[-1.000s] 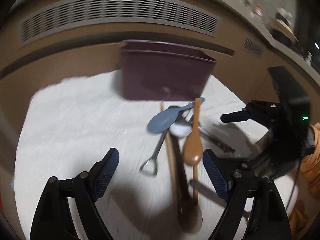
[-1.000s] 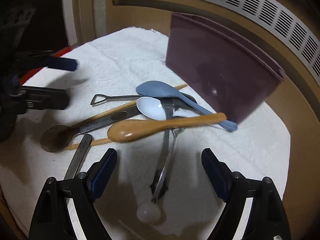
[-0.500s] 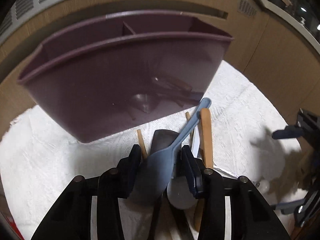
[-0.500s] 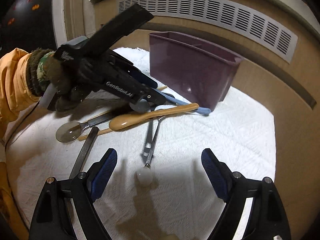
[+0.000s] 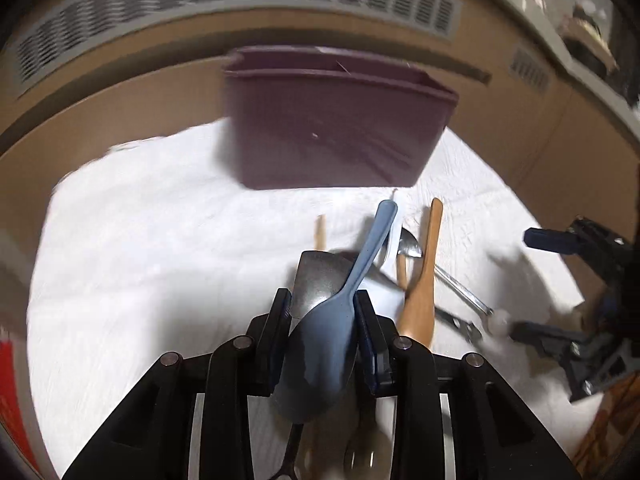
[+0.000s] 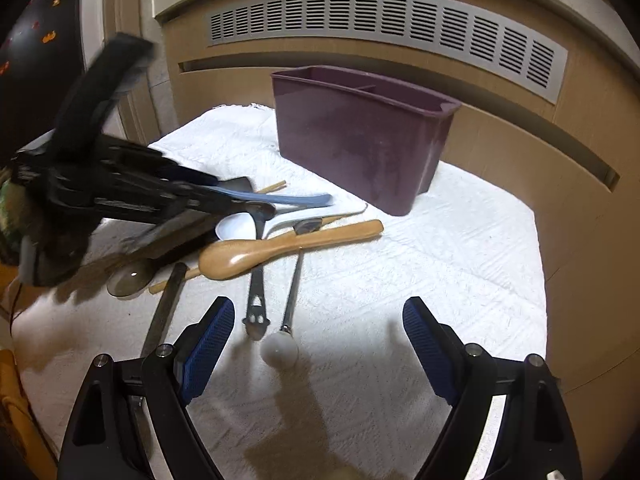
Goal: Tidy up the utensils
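Observation:
My left gripper point(image 5: 322, 304) has its jaws closing, and the pads press both sides of the bowl of a blue plastic spoon point(image 5: 320, 352). The spoon's handle point(image 6: 304, 200) points toward the purple divided caddy point(image 5: 332, 132) at the back of the white towel. In the right wrist view the left gripper point(image 6: 218, 196) hangs over the utensil pile with the spoon raised a little. My right gripper point(image 6: 318, 308) stands open and empty, in front of the pile. A wooden spoon point(image 6: 256, 252), a white spoon point(image 6: 234, 228) and a dark spatula point(image 5: 316, 276) lie in the pile.
A metal utensil with a white ball end point(image 6: 280, 350) and a slotted metal handle point(image 6: 256, 312) lie just ahead of my right fingers. A smoky clear spoon point(image 6: 130, 278) and a chopstick point(image 6: 272, 187) lie to the left. A vented wooden cabinet point(image 6: 380, 28) rises behind the towel point(image 6: 420, 272).
My left gripper came in over the pile, closed around the blue spoon's bowl and drew back from the caddy with it. The right gripper pulled back a little and stayed open.

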Tool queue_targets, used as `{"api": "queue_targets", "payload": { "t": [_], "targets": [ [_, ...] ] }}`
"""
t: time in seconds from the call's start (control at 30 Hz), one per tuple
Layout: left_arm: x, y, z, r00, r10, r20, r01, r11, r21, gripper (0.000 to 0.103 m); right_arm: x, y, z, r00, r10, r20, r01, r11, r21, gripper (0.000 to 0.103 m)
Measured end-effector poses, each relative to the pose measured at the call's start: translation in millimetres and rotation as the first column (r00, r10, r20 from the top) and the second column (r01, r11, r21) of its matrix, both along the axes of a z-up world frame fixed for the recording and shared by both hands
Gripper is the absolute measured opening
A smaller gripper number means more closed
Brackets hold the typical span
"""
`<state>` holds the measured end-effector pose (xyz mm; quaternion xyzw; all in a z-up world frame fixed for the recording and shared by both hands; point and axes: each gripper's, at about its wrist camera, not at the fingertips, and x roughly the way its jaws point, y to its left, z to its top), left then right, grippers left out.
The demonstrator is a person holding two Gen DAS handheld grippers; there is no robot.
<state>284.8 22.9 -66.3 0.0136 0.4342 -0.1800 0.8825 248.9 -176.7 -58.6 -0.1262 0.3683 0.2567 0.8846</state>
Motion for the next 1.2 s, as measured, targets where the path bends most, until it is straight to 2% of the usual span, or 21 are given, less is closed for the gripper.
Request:
{"api": "queue_targets", "payload": {
  "t": [0.1, 0.27, 0.4, 0.53, 0.6, 0.73, 0.87, 0.93, 1.03, 1.1, 1.17, 1.2],
  "targets": [
    [-30, 10, 13, 0.998, 0.034, 0.054, -0.033, 0.999, -0.028, 0.032, -2, 10, 2, 1.0, 0.007, 0.004, -0.007, 1.0, -0.012, 0.084],
    [-58, 33, 23, 0.993, 0.08, 0.084, -0.068, 0.989, -0.131, 0.032, 2, 27, 4, 1.0, -0.008, -0.007, 0.008, 1.0, -0.02, 0.084],
    [-71, 52, 34, 0.989, 0.117, 0.09, -0.093, 0.967, -0.237, 0.032, -1, 45, 3, 1.0, -0.007, -0.015, 0.006, 0.999, -0.036, 0.084],
    [-77, 61, 47, 0.984, 0.125, 0.126, -0.08, 0.945, -0.316, 0.032, -7, 66, 5, 0.999, 0.036, -0.011, -0.036, 0.998, -0.047, 0.084],
    [-78, 64, 53, 0.981, 0.133, 0.144, -0.08, 0.941, -0.328, 0.032, -9, 72, 5, 0.999, 0.049, -0.014, -0.05, 0.998, -0.049, 0.084],
    [-79, 69, 60, 0.969, 0.175, 0.172, -0.103, 0.927, -0.36, 0.032, -22, 91, -2, 0.994, 0.087, -0.073, -0.088, 0.996, -0.014, 0.084],
    [-91, 71, 68, 0.935, 0.22, 0.279, -0.094, 0.91, -0.404, 0.033, -31, 110, -14, 0.988, 0.116, -0.101, -0.117, 0.993, 0.0, 0.076],
    [-89, 70, 67, 0.938, 0.213, 0.275, -0.084, 0.906, -0.416, 0.033, -34, 120, -20, 0.988, 0.124, -0.092, -0.128, 0.991, -0.035, 0.075],
    [-85, 75, 64, 0.941, 0.226, 0.25, -0.105, 0.901, -0.422, 0.032, -32, 120, -19, 0.997, 0.083, -0.005, -0.083, 0.99, -0.116, 0.072],
    [-87, 79, 65, 0.936, 0.235, 0.261, -0.103, 0.894, -0.437, 0.032, -21, 108, -14, 0.999, 0.026, 0.033, -0.022, 0.992, -0.123, 0.07],
    [-89, 78, 66, 0.931, 0.236, 0.278, -0.099, 0.897, -0.432, 0.032, -4, 95, -12, 1.0, -0.02, 0.012, 0.021, 0.994, -0.108, 0.065],
    [-89, 76, 65, 0.929, 0.236, 0.284, -0.101, 0.902, -0.42, 0.032, 3, 92, -13, 0.999, -0.033, 0.0, 0.033, 0.994, -0.105, 0.057]
  ]
}}
